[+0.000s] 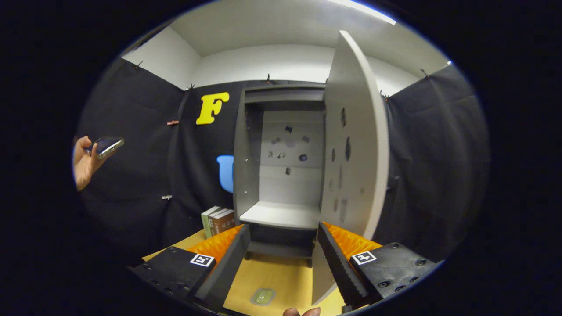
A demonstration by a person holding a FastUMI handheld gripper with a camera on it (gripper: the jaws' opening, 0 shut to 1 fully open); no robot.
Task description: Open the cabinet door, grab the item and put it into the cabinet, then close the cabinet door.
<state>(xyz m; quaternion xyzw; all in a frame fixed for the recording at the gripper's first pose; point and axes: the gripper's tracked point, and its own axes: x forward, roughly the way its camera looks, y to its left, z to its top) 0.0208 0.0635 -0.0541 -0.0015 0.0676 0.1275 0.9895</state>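
A tall grey cabinet (281,162) stands straight ahead on the wooden table (272,276). Its door (353,153) is swung open to the right, edge toward me. Inside, a pale shelf (281,215) is bare, and the back panel carries small dark marks. A small flat pale-green item (263,296) lies on the table between my fingers, close below. My gripper (283,237) is open, with nothing between its fingers, pointing at the cabinet's lower part.
Several books (218,220) stand upright left of the cabinet against the black cloth wall. A person's hand (83,162) holds a phone (105,146) at the far left. Fingertips (302,312) show at the table's near edge.
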